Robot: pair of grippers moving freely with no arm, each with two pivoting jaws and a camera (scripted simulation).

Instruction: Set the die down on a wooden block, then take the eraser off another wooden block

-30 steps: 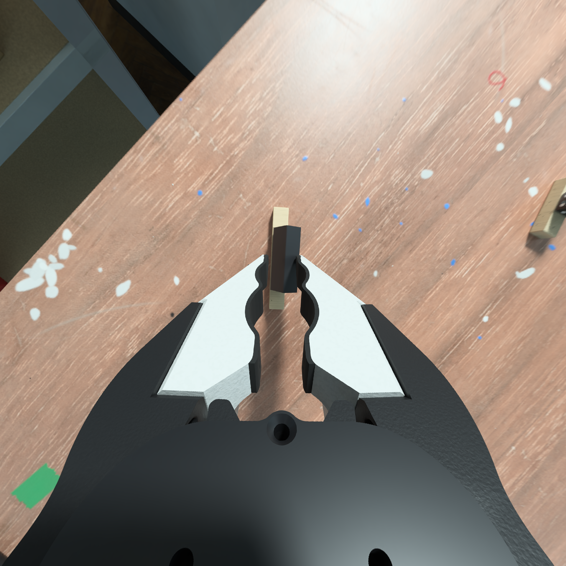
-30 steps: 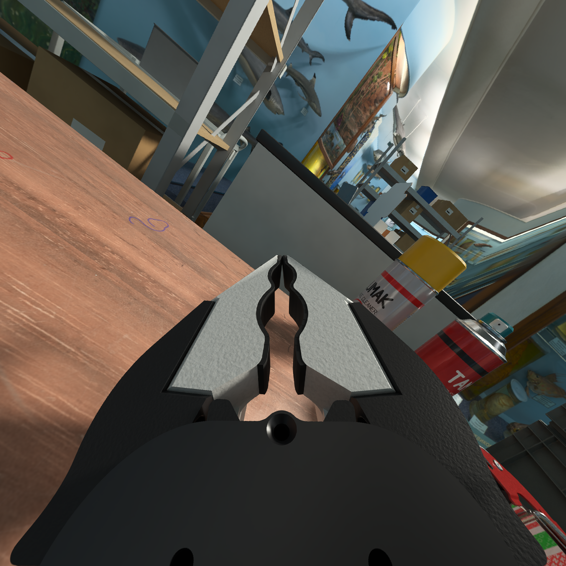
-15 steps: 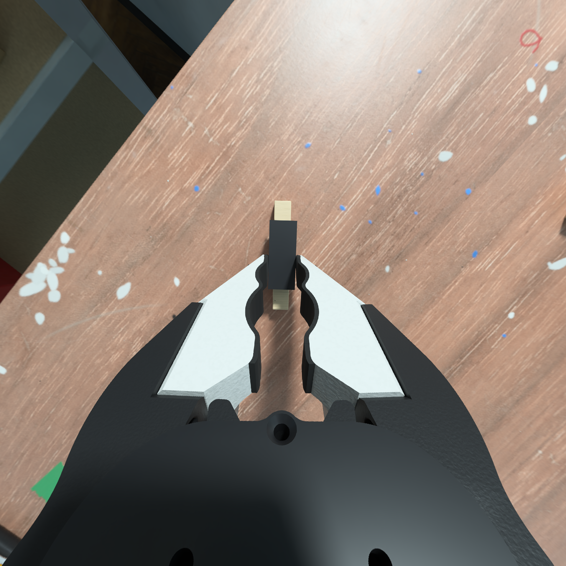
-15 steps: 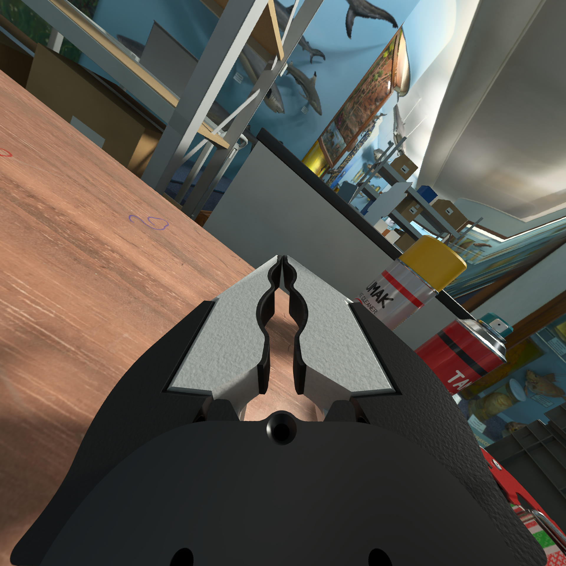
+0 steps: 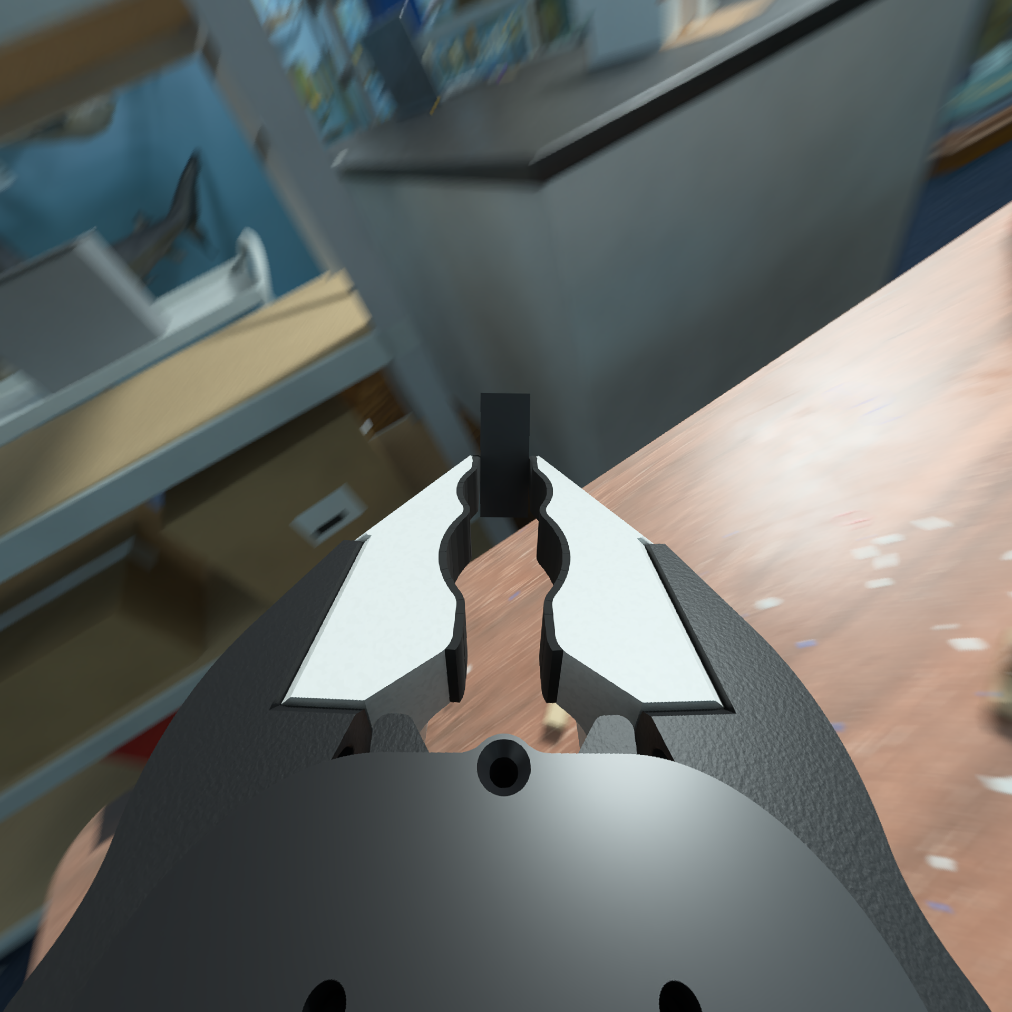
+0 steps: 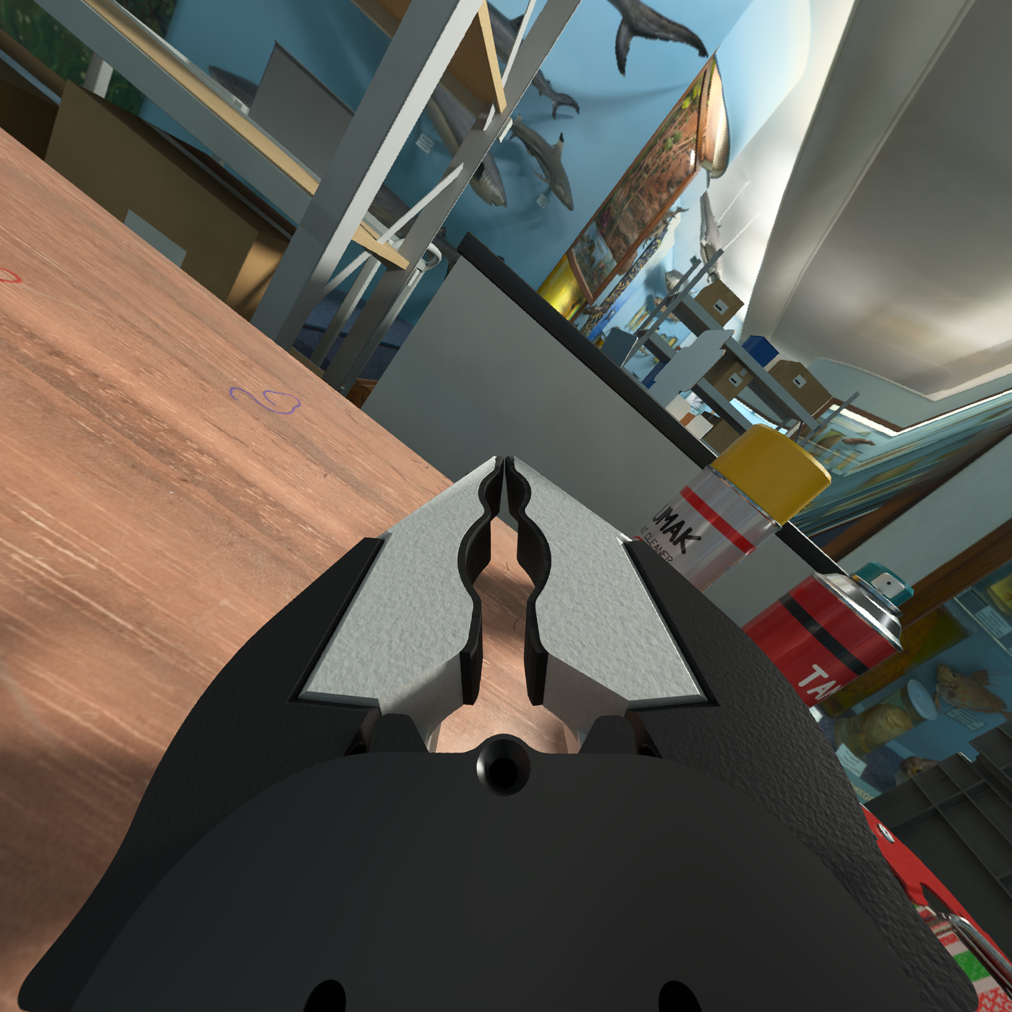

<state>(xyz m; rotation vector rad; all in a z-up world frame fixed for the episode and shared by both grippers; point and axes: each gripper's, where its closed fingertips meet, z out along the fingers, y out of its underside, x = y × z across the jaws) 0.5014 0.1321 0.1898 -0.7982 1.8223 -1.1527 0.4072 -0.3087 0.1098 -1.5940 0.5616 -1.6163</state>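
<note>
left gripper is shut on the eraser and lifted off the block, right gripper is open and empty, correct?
Not quite. The right gripper is shut, not open: the right wrist view shows its fingertips meeting, with nothing between them. The rest holds: in the left wrist view the left gripper is shut on the eraser, and no block touches it.

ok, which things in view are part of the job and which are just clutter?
Job:
- eraser, dark, clamped in left tool
- wooden block, small pale bit on table
- right tool, shut, empty

Clutter:
- yellow-capped spray can
- red spray can
- cardboard boxes
</note>
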